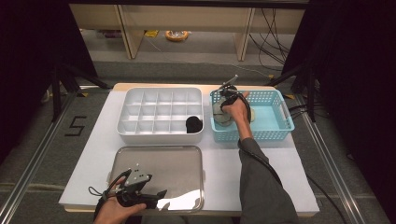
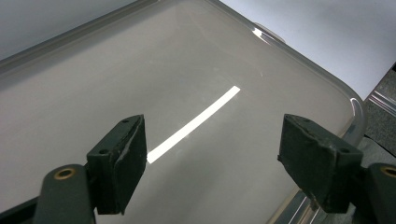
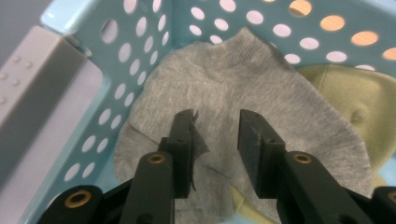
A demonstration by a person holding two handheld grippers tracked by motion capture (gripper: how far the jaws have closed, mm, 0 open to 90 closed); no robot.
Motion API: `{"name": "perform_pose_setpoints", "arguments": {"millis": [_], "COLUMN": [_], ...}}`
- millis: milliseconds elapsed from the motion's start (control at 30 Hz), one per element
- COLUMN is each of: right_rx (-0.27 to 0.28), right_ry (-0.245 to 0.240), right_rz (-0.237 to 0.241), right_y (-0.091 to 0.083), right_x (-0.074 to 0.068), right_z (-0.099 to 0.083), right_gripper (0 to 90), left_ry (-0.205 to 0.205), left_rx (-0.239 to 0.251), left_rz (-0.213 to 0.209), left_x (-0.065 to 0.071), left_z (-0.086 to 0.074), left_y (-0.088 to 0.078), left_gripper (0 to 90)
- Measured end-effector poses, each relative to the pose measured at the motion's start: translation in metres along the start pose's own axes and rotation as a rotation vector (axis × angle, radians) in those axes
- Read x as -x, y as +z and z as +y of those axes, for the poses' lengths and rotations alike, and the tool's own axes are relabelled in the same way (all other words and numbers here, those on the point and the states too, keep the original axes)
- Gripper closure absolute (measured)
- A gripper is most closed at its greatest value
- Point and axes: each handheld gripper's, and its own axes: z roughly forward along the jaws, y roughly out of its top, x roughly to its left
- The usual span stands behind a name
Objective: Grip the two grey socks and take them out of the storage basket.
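Black jaws over knitted grey sock (image 3: 243, 93)

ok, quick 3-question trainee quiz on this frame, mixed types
1. True or false: the right gripper is down inside the blue basket, jaws either side of a fold of the grey sock.
2. What does the left gripper hover over? A) divided white tray B) metal tray C) blue basket
3. What sits in the divided white tray?

Key
1. True.
2. B, the metal tray, jaws open with nothing between them.
3. One black bundle, in the front right compartment.
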Motion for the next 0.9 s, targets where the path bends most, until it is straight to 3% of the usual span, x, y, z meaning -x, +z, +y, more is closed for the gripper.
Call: {"name": "perform_pose_setpoints", "arguments": {"millis": [100, 233, 267, 367, 400, 467, 533, 567, 600, 800, 900], "right_rx": [-0.011, -0.020, -0.035, -0.006, 0.001, 0.022, 0.036, 0.041, 0.052, 0.102, 0.131], "right_ry": [0.004, -0.006, 0.017, -0.005, 0.000, -0.013, -0.035, -0.009, -0.022, 0.014, 0.009], "right_rz": [0.006, -0.006, 0.010, 0.004, 0.029, 0.001, 0.013, 0.003, 0.007, 0.027, 0.034], "right_y": [0.002, 0.004, 0.002, -0.001, -0.003, -0.009, -0.015, -0.019, -0.024, -0.049, -0.062], "right_x": [0.000, 0.001, -0.001, 0.001, 0.001, 0.001, 0.003, 0.002, 0.004, 0.010, 0.013], "right_z": [0.000, 0.000, 0.001, 0.000, 0.001, 0.001, 0.003, 0.003, 0.003, 0.002, 0.001], "right_gripper": [71.7, 83.5, 85.2, 87.1, 87.3, 87.6, 87.6, 87.7, 87.7, 87.8, 87.8], "left_ry": [0.000, -0.003, -0.003, 0.001, 0.001, 0.001, 0.000, 0.001, -0.001, 0.002, 0.000], "left_rx": [0.004, 0.005, 0.004, 0.000, 0.000, 0.000, 0.000, 0.000, 0.002, -0.001, 0.000], "left_rz": [-0.002, -0.001, 0.000, -0.002, -0.003, -0.002, -0.001, -0.002, -0.002, -0.002, 0.000], "left_x": [0.000, 0.001, 0.001, 0.000, 0.000, 0.000, 0.000, 0.000, 0.001, 0.000, 0.000], "left_z": [0.000, 0.000, 0.000, 0.000, 0.000, 0.000, 0.000, 0.000, 0.000, 0.000, 0.000], "left_y": [0.001, 0.001, 0.001, 0.000, 0.000, 0.000, 0.000, 0.000, 0.000, 0.000, 0.000], "left_gripper": [22.6, 22.6, 22.6, 22.6, 22.7, 22.7, 22.7, 22.7, 22.7, 22.7, 22.7]}}
